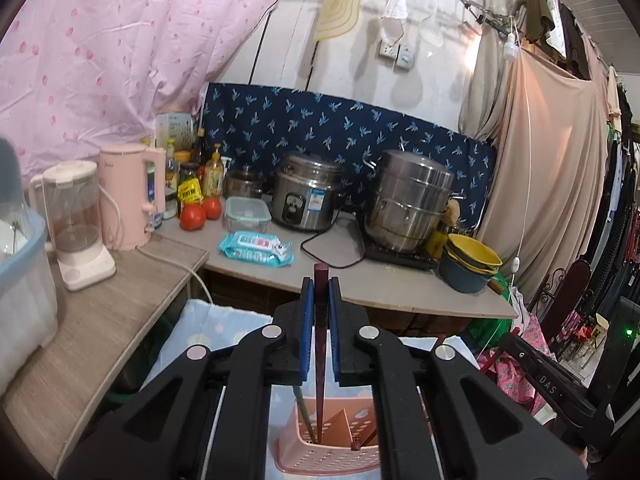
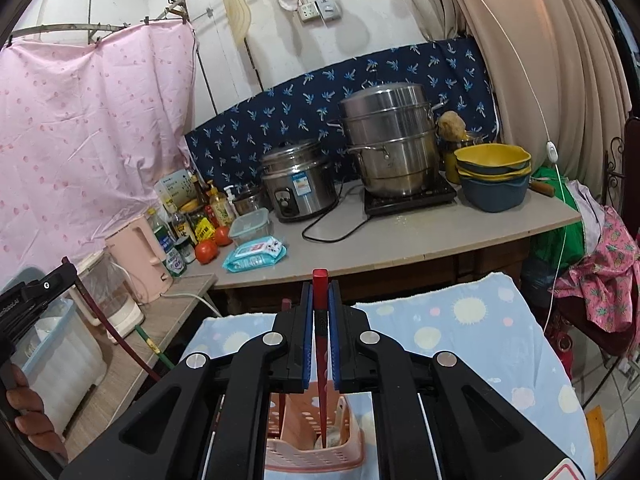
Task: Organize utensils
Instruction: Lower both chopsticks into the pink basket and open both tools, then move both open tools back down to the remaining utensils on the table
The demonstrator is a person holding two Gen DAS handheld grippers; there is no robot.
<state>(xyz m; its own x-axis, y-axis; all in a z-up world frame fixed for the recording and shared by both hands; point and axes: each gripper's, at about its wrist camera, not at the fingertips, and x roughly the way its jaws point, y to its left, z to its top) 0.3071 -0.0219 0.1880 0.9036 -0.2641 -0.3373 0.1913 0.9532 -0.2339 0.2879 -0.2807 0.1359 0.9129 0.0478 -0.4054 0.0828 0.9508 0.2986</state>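
Chopsticks fill both of your grippers: your left gripper [image 1: 320,296] is clamped on a dark maroon chopstick [image 1: 320,360], held upright between the blue pads, its lower tip down inside the pink perforated utensil basket [image 1: 320,456] just below. Your right gripper [image 2: 320,300] is pressed shut on a red chopstick [image 2: 321,360], also upright, its point reaching into the same basket [image 2: 316,456], which stands on the pale blue cloth [image 2: 460,344] printed with suns. In the left view two more sticks already lean in the basket's compartments. On the far counter [image 1: 400,288] sit a steel rice cooker [image 1: 306,196] with a blue label too small to read, a tall steamer pot [image 1: 408,200], stacked yellow and blue bowls [image 1: 472,264], two tomatoes [image 1: 200,212] and a teal pack of wipes [image 1: 256,248] whose print you cannot make out. To the left stand a pink kettle [image 1: 132,196] and a blender [image 1: 76,220]. The letters "DAS" show on the other gripper's black body at the right edge of the left view.
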